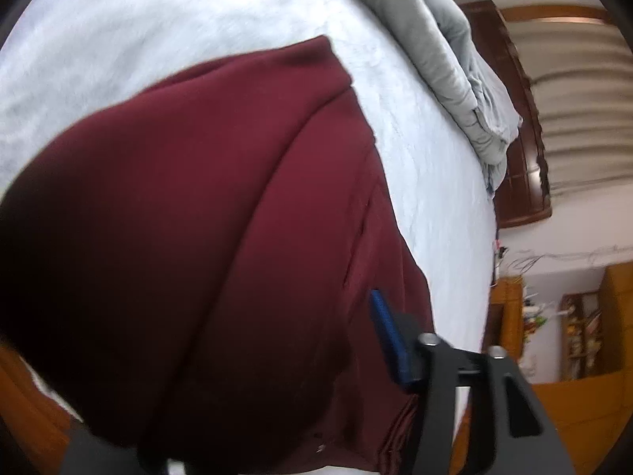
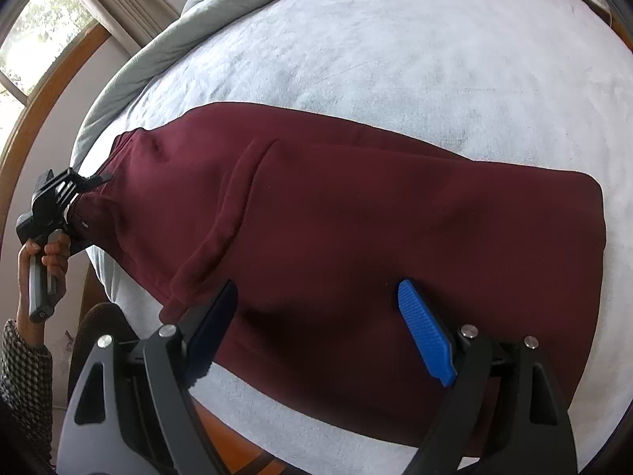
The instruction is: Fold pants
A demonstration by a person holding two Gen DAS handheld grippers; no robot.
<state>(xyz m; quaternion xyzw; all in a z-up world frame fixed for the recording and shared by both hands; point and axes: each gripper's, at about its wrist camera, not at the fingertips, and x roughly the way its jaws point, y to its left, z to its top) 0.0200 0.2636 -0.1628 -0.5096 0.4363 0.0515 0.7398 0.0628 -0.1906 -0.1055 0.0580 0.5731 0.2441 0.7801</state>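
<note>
Maroon fabric fills both views: the pants (image 2: 336, 213) lie flat across the pale grey bed (image 2: 395, 47), already doubled leg over leg, with the waistband out at nine o'clock in the right wrist view and the far fold edge at three o'clock. So the lengthwise fold looks done; what is left, by my reading, is bringing one end over the other, perhaps twice, to make a compact stack.

Over at nine o'clock the left gripper (image 2: 99, 178) reaches the waistband edge, and its jaws look pinched on that cloth. In its own view only one blue pad (image 1: 389, 336) shows, at five o'clock, with maroon pressed against it.

The right gripper (image 2: 316, 332) hovers low at six o'clock, jaws spread wide over the near hem and holding nothing.

A rumpled grey duvet (image 2: 158, 51) sits bunched at eleven o'clock, clear of the pants.
</note>
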